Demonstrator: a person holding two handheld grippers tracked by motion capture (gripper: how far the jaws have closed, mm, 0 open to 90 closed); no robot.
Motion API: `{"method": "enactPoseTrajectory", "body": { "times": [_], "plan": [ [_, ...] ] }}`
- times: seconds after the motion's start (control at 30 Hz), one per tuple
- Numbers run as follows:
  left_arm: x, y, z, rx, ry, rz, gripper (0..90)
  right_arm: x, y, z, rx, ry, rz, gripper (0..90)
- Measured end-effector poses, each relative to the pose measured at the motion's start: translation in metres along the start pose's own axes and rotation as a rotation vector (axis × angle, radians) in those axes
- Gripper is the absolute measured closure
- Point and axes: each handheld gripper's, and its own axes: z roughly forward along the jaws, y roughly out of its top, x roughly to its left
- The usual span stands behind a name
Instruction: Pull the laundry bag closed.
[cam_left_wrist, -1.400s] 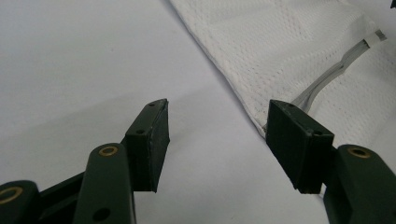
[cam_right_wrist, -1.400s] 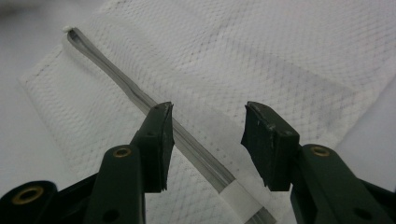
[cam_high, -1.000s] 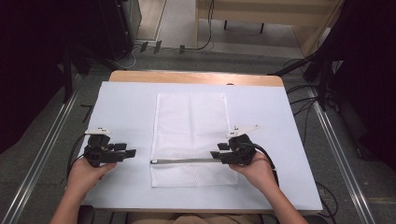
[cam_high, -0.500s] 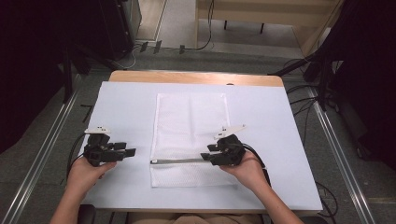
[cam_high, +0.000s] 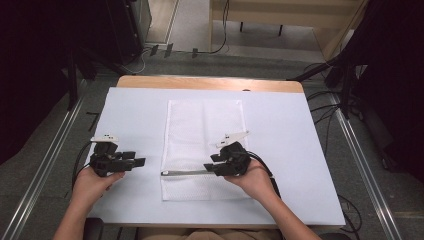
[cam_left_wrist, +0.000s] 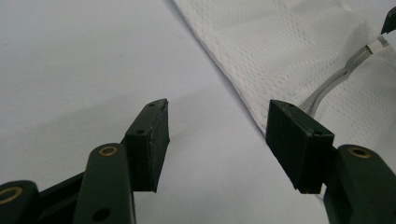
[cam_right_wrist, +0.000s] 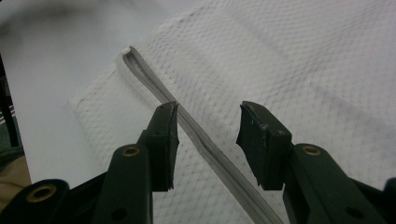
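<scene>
A: Right gripper (cam_high: 214, 167), low centre-right in the high view, has slid left along the grey zipper (cam_high: 184, 173) of the white mesh bag (cam_high: 202, 131). Its jaws have been closing, yet stay spread, zipper between them, unpinched.

B: And the left gripper (cam_high: 136, 161)?

A: Lower left, unmoved on the bare tabletop (cam_high: 135, 115), jaws spread, empty.

B: Meaning?

A: Probably lining up to grab the zipper; the bag lies flat mid-frame.
</scene>
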Motion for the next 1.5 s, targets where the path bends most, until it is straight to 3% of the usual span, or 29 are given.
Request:
{"method": "enactPoseTrajectory", "body": {
  "times": [0.93, 1.5],
  "plan": [
    [0.001, 0.000, 0.000, -0.012, 0.001, -0.001, 40.3, 0.031, 0.018, 0.049, 0.038, 0.078, -0.051, 64.0],
    [0.001, 0.000, 0.000, -0.010, 0.001, 0.003, 40.3, 0.049, 0.023, 0.075, 0.051, 0.124, -0.056, 71.1]
  ]
}}
